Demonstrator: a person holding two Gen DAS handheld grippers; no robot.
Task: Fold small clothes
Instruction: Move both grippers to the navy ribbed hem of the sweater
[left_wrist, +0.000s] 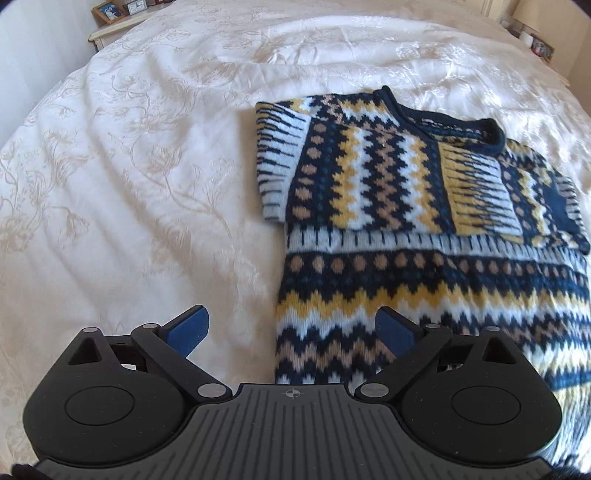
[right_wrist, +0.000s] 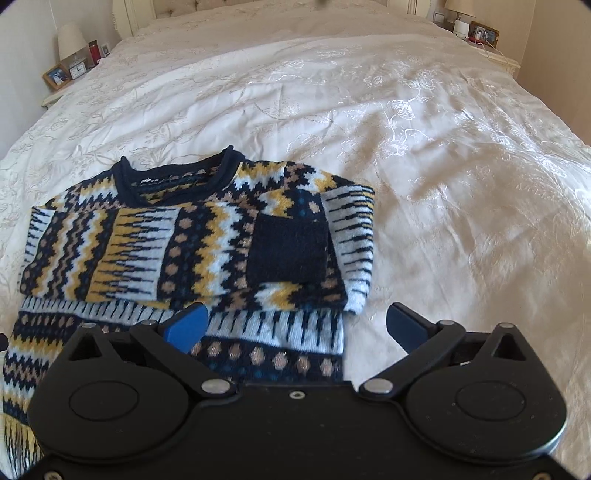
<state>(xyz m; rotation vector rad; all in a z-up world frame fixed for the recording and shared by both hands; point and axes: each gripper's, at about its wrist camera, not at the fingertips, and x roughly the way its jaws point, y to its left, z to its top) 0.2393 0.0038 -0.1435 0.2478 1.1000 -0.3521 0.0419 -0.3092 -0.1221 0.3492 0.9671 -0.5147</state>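
A small patterned knit sweater (left_wrist: 424, 236) in navy, yellow, white and tan lies flat on the white bed, neck away from me, both sleeves folded across its chest. It also shows in the right wrist view (right_wrist: 184, 243). My left gripper (left_wrist: 291, 332) is open and empty, straddling the sweater's lower left edge. My right gripper (right_wrist: 295, 328) is open and empty, over the sweater's lower right edge below the folded navy cuff (right_wrist: 288, 251).
A white floral bedspread (left_wrist: 129, 184) covers the bed on all sides of the sweater. A nightstand with a framed photo (right_wrist: 57, 76) and a clock stands at the far left, and another nightstand (right_wrist: 484, 35) at the far right.
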